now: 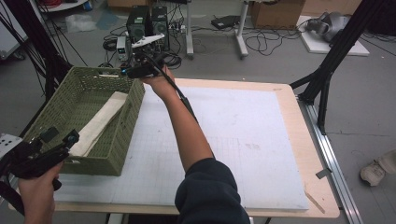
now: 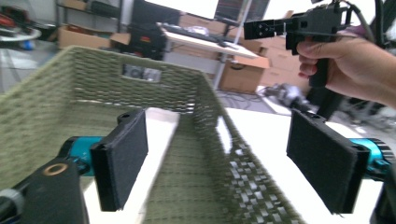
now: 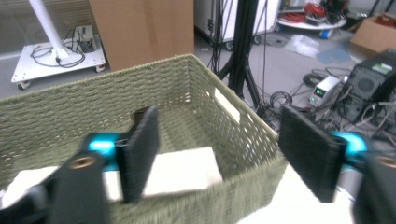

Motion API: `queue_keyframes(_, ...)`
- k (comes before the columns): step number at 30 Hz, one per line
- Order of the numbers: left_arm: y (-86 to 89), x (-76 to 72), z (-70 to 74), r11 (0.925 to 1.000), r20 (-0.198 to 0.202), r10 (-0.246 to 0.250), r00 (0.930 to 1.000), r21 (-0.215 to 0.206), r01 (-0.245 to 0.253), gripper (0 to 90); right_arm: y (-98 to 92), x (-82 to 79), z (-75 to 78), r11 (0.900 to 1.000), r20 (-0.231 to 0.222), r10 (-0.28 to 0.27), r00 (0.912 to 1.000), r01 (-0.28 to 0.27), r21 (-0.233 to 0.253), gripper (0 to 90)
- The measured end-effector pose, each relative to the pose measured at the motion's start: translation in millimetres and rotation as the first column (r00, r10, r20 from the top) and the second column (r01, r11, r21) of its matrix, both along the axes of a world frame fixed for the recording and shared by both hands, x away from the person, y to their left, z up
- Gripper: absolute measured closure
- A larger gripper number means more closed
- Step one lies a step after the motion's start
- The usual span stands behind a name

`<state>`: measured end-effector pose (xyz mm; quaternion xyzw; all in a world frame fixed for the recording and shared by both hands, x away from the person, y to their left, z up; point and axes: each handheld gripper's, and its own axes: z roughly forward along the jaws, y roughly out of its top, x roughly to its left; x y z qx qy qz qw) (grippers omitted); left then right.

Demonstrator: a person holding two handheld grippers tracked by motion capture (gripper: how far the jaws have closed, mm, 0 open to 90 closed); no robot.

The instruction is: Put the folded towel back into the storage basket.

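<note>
A green woven basket [image 1: 122, 140] stands on the left part of the table, with a folded cream cloth [image 1: 100, 123] lying inside against its right wall. My left gripper [image 1: 60, 136] is held open at the basket's near left corner. In the left gripper view its jaws [image 2: 224, 161] stand wide apart around the basket's wall [image 2: 205, 140], with the cloth [image 2: 156, 144] beside the left pad. My right gripper [image 1: 133, 71] hovers at the basket's far right corner. It [image 3: 226, 156] is open over the basket rim [image 3: 243, 172], above the cloth [image 3: 184, 170].
A white mat [image 1: 243, 135] covers the wooden table [image 1: 299, 121] to the right of the basket. Black stand legs [image 1: 322, 79] rise at the table's right edge. Computers and cables [image 1: 144, 23] lie on the floor beyond. A person's shoe [image 1: 376, 170] is at far right.
</note>
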<state>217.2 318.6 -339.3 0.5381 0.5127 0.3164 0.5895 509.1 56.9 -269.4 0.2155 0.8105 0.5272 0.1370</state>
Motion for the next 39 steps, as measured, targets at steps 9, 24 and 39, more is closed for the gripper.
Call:
queue_keyframes(9,-28.4,7.4,6.6,0.9888,0.015,-0.149,0.9887,0.015,0.149,18.4,-65.1,-27.7,9.7,1.000,0.000,-0.008,1.0000,0.008,-0.029,18.3)
queue_keyframes(24,-86.5,24.5,10.6,0.9352,0.019,-0.350,0.9365,0.065,0.348,18.6,-193.8,-88.4,14.8,0.991,0.030,-0.130,0.9910,0.130,0.002,18.1)
queue_keyframes(39,-142.5,42.4,0.1,0.8452,-0.003,-0.527,0.8500,0.105,0.524,19.4,-309.8,-167.5,-33.0,0.957,0.032,-0.288,0.9571,0.286,0.042,17.8)
